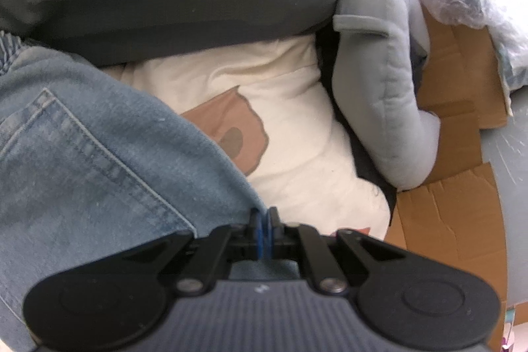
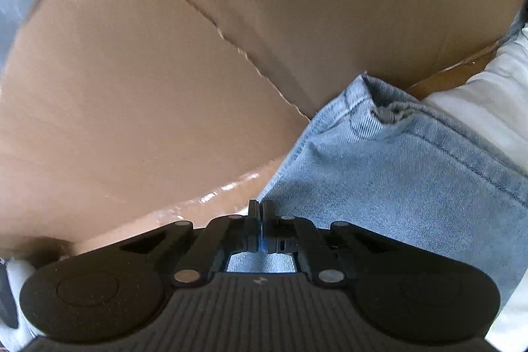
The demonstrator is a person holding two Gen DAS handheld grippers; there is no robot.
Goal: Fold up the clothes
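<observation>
Left wrist view, our left gripper pinching the jeans edge over a cream cushion, our right gripper pinching jeans hem beside cardboard.

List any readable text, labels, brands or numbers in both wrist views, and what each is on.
No readable words or numbers in either view.
Left gripper body: small pale mark, too small to read.
Right gripper body: same kind of mark, also unreadable.
Cushion: brown printed shape, a picture, no lettering.
Jeans, cardboard: no tag or print visible.
</observation>
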